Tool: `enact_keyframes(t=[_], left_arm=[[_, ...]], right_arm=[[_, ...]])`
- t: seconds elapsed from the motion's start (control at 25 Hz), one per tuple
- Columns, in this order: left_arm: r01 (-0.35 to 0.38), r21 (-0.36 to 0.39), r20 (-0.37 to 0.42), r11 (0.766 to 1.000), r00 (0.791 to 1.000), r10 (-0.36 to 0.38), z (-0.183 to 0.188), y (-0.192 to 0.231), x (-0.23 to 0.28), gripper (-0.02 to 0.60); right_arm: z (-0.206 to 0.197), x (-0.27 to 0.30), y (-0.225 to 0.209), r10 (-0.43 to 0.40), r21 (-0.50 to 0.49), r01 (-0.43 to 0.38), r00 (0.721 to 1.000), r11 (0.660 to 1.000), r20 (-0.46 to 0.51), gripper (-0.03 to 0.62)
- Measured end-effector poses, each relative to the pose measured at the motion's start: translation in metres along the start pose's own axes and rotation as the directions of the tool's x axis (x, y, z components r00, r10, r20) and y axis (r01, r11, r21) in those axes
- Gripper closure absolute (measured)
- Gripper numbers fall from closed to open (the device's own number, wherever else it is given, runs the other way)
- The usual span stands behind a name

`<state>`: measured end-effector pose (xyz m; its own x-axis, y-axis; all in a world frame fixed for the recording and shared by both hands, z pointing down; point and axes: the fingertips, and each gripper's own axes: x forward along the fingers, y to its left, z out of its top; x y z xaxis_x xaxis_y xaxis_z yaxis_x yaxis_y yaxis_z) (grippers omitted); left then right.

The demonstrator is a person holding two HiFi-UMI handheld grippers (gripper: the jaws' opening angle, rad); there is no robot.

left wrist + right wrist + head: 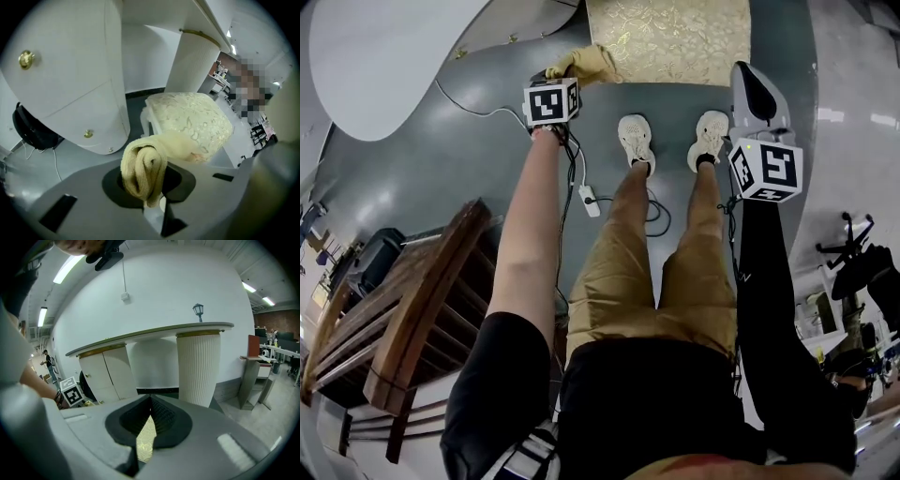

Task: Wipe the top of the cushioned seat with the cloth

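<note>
The cushioned seat has a gold patterned top and stands on the floor just past my feet. In the left gripper view the seat looks pale cream and lies right ahead. My left gripper is shut on a folded yellow cloth, which hangs by the seat's near left corner. That cloth bulges out between the left gripper's jaws. My right gripper hovers at the seat's right edge. Its jaws are shut with nothing between them, and a sliver of gold fabric shows below.
A dark wooden chair stands at my left. A white power strip and black cables lie on the grey floor between my left arm and my shoes. A white cabinet and a fluted column stand behind the seat.
</note>
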<state>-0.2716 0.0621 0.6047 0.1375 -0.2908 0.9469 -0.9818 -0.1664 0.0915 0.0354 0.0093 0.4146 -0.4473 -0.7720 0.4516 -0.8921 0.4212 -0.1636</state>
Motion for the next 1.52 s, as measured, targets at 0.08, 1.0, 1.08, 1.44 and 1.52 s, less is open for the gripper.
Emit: enact_keyframes(t=[0.08, 1.0, 1.08, 1.44, 1.52], left_arm=[[-0.03, -0.008, -0.008, 1.0, 1.0, 0.03, -0.009, 0.02, -0.006, 0.522], [0.494, 0.169, 0.265, 0.853, 0.811, -0.522, 0.082, -0.328, -0.07, 0.52], [0.538, 0.194, 0.213, 0.82, 0.793, -0.571, 0.079, -0.368, -0.055, 0.522], [0.366, 0.103, 0.031, 0.925, 0.928, -0.37, 0.04, -0.368, 0.042, 0.522], [0.35, 0.116, 0.042, 0.93, 0.933, -0.357, 0.04, -0.358, 0.041, 0.522]], right_arm=[[0.001, -0.001, 0.002, -0.013, 0.004, 0.013, 1.0, 1.0, 0.003, 0.594], [-0.009, -0.08, -0.127, -0.138, 0.065, 0.138, 0.99, 0.988, 0.005, 0.594], [-0.012, -0.087, -0.141, -0.145, 0.074, 0.144, 0.989, 0.987, 0.004, 0.594], [-0.032, -0.094, -0.175, -0.146, 0.098, 0.146, 0.989, 0.984, -0.011, 0.594], [-0.036, -0.091, -0.17, -0.142, 0.1, 0.143, 0.99, 0.985, -0.017, 0.594]])
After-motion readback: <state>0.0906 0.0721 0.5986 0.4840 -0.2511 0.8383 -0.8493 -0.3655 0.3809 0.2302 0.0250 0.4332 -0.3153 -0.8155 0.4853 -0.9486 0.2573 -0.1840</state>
